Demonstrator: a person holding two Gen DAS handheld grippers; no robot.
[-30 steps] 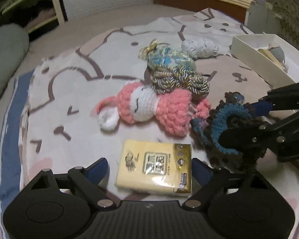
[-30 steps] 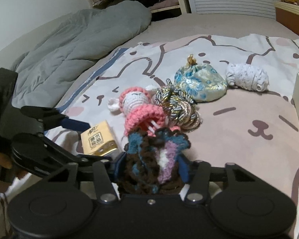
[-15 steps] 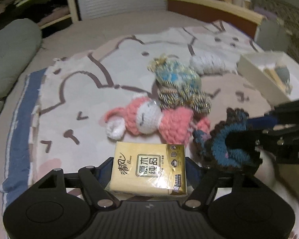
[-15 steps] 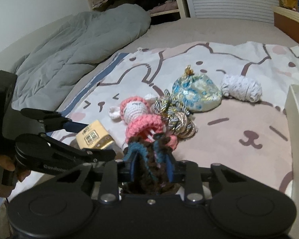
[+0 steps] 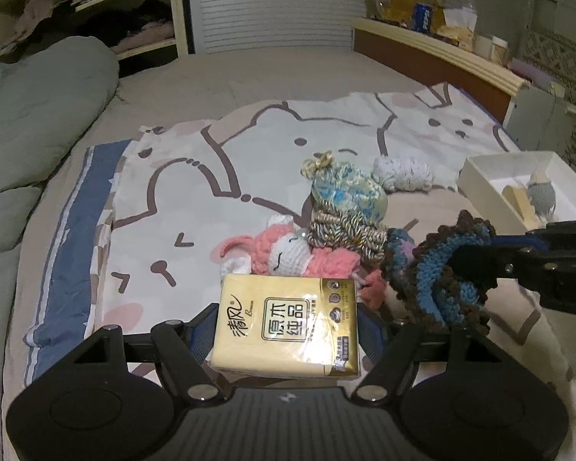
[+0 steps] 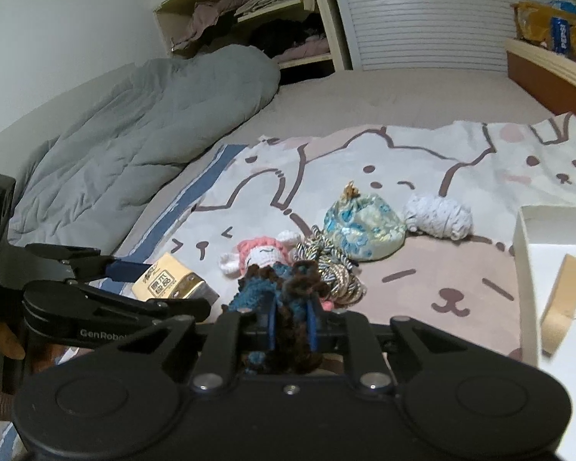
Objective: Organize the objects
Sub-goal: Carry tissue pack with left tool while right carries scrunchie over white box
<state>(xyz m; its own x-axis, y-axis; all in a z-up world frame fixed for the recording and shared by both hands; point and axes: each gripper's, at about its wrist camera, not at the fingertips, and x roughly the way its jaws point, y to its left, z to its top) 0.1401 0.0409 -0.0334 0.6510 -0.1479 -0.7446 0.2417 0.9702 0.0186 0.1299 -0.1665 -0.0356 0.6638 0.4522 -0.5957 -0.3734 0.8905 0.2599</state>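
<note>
The left gripper [image 5: 286, 324] pinches the yellow tissue pack [image 5: 288, 326] between its blue pads, and the pack now rides clear above the bed, where a second ago it lay flat on the cartoon-print sheet [image 5: 249, 146] with the fingers wide around it. The right gripper [image 6: 292, 324] has squeezed tighter on the brown-and-blue crochet piece [image 6: 288, 299], which now stands narrow between the pads and is lifted higher than before. Both cameras sit higher, so the white box [image 6: 526, 253] shows more of its inside. Behind the pack, the pink crochet doll [image 5: 288, 257] is partly covered, its lower body hidden. The braided cord bundle [image 5: 345, 232] lies against the blue brocade pouch [image 5: 347, 190], with the white yarn roll [image 5: 403, 173] just beyond. The box's contents are cut off and hard to make out.
</note>
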